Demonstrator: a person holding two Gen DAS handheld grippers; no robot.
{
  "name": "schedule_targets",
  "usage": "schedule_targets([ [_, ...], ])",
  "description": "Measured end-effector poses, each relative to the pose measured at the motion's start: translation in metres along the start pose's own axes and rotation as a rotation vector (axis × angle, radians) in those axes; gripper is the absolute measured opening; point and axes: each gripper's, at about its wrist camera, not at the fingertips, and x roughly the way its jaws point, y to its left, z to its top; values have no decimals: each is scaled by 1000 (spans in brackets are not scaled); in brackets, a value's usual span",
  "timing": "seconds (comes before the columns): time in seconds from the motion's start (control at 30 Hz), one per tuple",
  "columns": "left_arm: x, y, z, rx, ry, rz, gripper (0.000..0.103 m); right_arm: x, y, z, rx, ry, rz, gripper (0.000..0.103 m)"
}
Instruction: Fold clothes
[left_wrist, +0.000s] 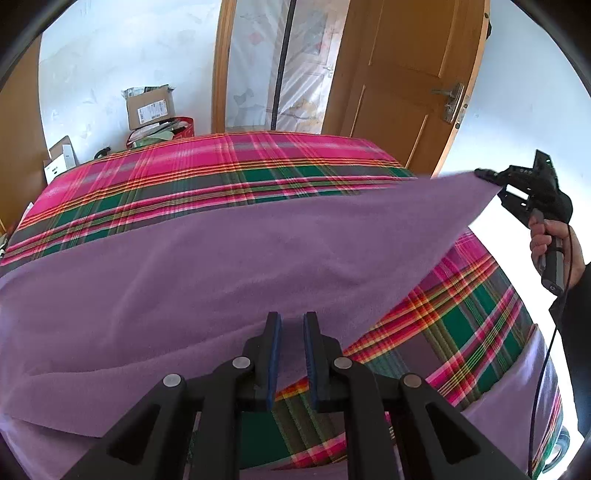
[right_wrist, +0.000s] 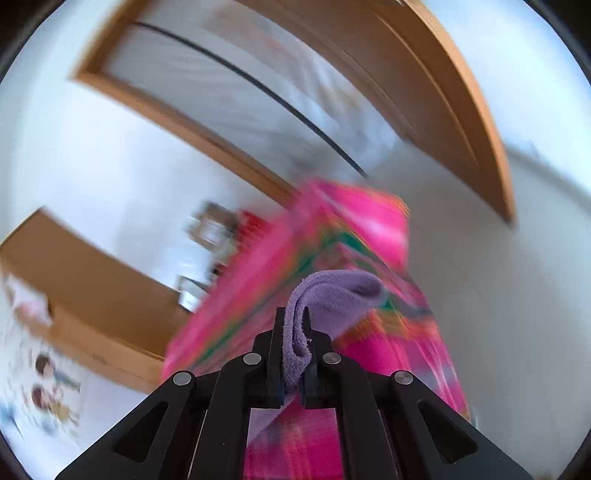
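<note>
Left wrist view. Bedroom: white walls, wooden door at 1 o'clock, curtained doorway at 12, cardboard boxes at 10. Plaid bed fills the middle.
- Cloth: purple fleece, long axis running 9 to 2 o'clock across the bed; far corner lifted off the bed at 2 o'clock, lower edge just ahead of the fingers. A second purple strip shows at 4 o'clock, over the bed's edge.
- Left gripper: jaws parted by a narrow gap, nothing between them; tips hover over the cloth's near edge, contact not clear.
- Right gripper: at 2 o'clock, well apart from the left, pinching the raised corner; hand below on its handle.
- Judgement: the right is the arm carrying the fold; the corner likely travels toward 8 o'clock, across the left gripper's line. Left is nearer the slack edge and could pin it.

Right wrist view. Background heavily blurred: door frame, wall, bed at 12 o'clock.
- Right gripper: closed on a bunched fold of cloth, which spills out toward 1 o'clock.
- Obstructions: none discernible.
</note>
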Motion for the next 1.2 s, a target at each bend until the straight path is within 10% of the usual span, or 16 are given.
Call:
schedule_targets([
  [0.2, 9, -5, -1, 12, 28, -2, 12, 22, -54, -18, 124, 171, -110, 9],
  [0.4, 9, -9, -1, 35, 30, -2, 12, 14, -79, -13, 243, 145, -49, 39],
  [0.7, 20, -16, 4, 42, 46, -2, 12, 46, -100, 5, 274, 256, 60, 42],
  [0.77, 24, -19, 5, 48, 50, 1, 12, 53, -99, 5, 249, 268, 88, 42],
  [0.9, 26, -20, 7, 48, 46, 9, 12, 55, -89, 8, 165, 243, 111, 4],
  [1.2, 22, -22, 18, 19, -45, 59, 12, 29, -59, 25, -19, 81, 164, 4],
])
